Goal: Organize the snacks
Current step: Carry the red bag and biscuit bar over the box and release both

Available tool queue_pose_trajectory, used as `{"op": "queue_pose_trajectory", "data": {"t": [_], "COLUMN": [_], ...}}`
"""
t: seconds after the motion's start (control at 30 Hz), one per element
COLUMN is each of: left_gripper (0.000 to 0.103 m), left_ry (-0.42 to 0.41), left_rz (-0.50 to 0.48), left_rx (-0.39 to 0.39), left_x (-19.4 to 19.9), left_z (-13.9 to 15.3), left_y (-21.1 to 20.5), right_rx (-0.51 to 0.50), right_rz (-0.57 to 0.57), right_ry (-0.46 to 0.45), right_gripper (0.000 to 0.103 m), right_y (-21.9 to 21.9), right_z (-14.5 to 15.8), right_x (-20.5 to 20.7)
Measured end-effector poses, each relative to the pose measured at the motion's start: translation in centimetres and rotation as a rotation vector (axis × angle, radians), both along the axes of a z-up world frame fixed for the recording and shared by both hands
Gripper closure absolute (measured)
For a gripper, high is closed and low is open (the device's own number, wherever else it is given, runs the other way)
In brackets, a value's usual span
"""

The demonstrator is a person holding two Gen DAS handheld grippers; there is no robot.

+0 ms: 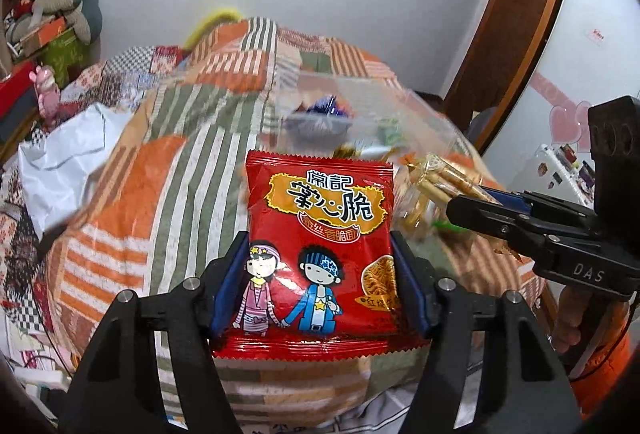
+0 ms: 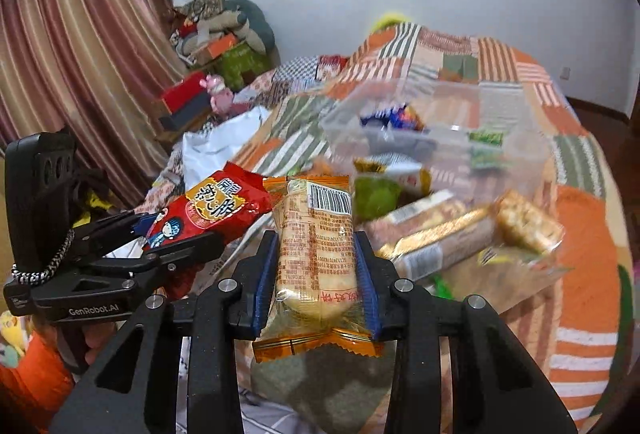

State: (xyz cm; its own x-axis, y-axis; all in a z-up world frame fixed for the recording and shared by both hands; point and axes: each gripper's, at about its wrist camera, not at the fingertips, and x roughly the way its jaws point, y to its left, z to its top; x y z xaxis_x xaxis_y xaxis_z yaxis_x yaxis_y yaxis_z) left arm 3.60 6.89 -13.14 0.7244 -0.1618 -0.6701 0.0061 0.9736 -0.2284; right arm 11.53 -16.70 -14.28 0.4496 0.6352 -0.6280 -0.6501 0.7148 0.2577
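Note:
My left gripper is shut on a red noodle-snack packet with cartoon figures, held above the bed; the packet also shows in the right wrist view, in the left gripper. My right gripper is shut on a clear rice-cracker packet with orange ends; it shows at the right of the left wrist view, in the right gripper. Ahead lies a clear plastic box with several snacks, blurred. Cereal-bar packets lie in front of it.
A patchwork quilt covers the bed. A white plastic bag lies at the left. Boxes and cushions are piled in the far corner by a curtain. A wooden door frame stands at the right.

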Motion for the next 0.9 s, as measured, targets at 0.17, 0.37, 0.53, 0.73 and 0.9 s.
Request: {"op": "queue_pose_trajectory", "data": {"t": [0.17,0.37,0.53,0.73,0.9], "left_gripper": [0.037,0.037,0.037,0.037,0.037], "left_ry": [-0.049,-0.095,-0.125,-0.148,-0.163], "left_rz": [-0.011,-0.02,-0.018,-0.023,-0.032], "left_rx": [0.014,0.009,0.026,0.045,0.067], "left_x": [1.4,3.7,5.8,8.6,10.7], "left_z": [1.9,3.8,4.9,6.0,6.2], "left_y": [-0.8,-1.3,-1.7,-2.0,-2.3], "right_rx": [0.016,0.041,0.056,0.079,0.083], "right_rz": [-0.035,-0.096,-0.142,-0.188,-0.213], "right_ry": [-0.04,-0.093,-0.131,-0.175,-0.196], "right_gripper": [0.069,0.069,0.069,0.069,0.069], "right_y": [-1.1,-2.8,-4.4,-5.8,-6.1], "right_z": [1.7,3.4,4.6,5.7,6.2], "right_x": [0.9,2.4,3.9,5.9,7.4]}}
